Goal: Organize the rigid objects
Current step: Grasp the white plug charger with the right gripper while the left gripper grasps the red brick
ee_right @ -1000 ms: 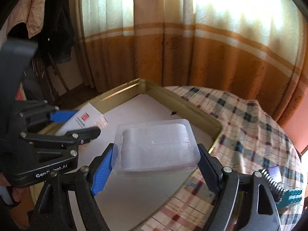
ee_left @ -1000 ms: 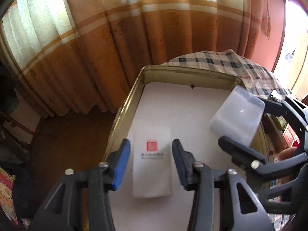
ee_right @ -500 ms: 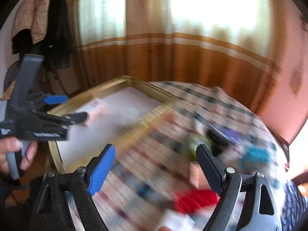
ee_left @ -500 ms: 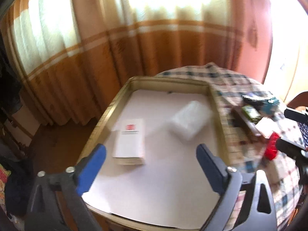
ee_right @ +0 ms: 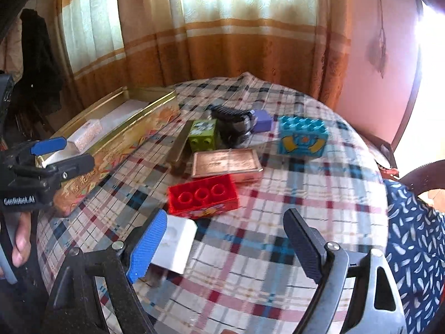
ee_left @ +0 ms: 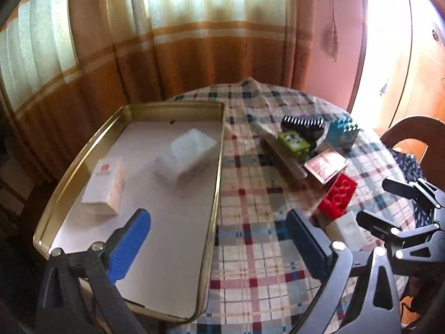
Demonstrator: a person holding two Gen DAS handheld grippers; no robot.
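Note:
A gold tin tray (ee_left: 215, 183) holds a white carton (ee_left: 104, 186) and a clear plastic box (ee_left: 185, 156). My left gripper (ee_left: 219, 242) is open and empty above the tray's near right rim. My right gripper (ee_right: 225, 245) is open and empty, low over the plaid tablecloth, just in front of a red brick (ee_right: 203, 196) and beside a small white box (ee_right: 175, 246). Further back lie a pink flat tin (ee_right: 226, 162), a green brick (ee_right: 203, 135), a blue brick (ee_right: 303, 136), a black comb (ee_right: 232, 115) and a purple block (ee_right: 262, 121).
A long gold bar (ee_right: 179, 146) lies between the tray (ee_right: 119, 144) and the green brick. Orange and cream curtains hang behind the round table. A wooden chair back (ee_left: 408, 133) stands at the right. A blue patterned cloth (ee_right: 414, 239) lies at the right edge.
My right gripper let go of the clear plastic box in the tray and swung right over the loose objects. My left gripper opened wide and pulled back from the white carton.

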